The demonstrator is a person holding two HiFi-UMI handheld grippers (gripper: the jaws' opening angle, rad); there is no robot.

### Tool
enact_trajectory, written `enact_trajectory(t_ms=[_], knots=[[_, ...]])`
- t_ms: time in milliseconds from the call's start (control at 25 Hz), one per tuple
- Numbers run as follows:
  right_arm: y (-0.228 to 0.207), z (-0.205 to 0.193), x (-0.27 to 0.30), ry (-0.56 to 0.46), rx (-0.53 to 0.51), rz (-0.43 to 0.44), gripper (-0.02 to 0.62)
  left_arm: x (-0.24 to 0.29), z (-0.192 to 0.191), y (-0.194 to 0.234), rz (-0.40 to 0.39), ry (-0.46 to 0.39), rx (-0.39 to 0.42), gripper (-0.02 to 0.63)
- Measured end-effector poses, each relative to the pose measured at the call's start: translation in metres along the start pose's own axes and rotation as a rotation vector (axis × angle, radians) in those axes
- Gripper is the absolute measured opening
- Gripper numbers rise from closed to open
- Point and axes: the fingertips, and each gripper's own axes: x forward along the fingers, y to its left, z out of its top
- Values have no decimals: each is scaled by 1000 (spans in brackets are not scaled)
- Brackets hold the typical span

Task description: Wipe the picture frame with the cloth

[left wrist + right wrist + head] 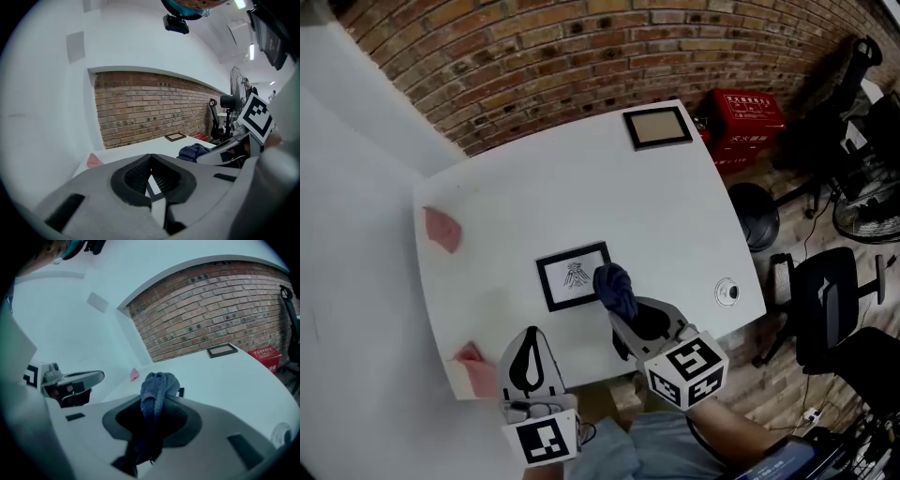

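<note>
A black picture frame with a small drawing lies flat near the white table's front edge. My right gripper is shut on a bunched dark blue cloth, whose wad rests at the frame's right end. The cloth rises from between the jaws in the right gripper view and hides most of the frame. My left gripper hovers at the table's front edge, left of the frame, with its jaws pressed together and nothing in them. The cloth and frame show in the left gripper view.
A second frame with a brown panel lies at the table's far right corner. One pink cloth sits at the left edge, another at the front left corner. A round fitting marks the table. Office chairs and a red box stand right.
</note>
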Motion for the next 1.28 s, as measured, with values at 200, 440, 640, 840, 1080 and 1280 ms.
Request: enact_trajectory(t_ms=[200,440,640,840,1080,1280], knots=[[33,12,36,20,-17,80,106,-14,-1,41,83,-3,-12,9],[59,6,80,72,6,118,107,-22,-18,85,132,39,-65,9],[61,-8,106,120,29,93,107,-15,-38,106,125,81,-87,9],[53,-24,129,161,47,61,107,0,-56,115,95,113,-99,9],[48,-33,138,183,60,35,107,12,-70,118,65,134,-102,9],[43,-35,134,177,72,19,107,16,-71,113,49,132,-99,9]])
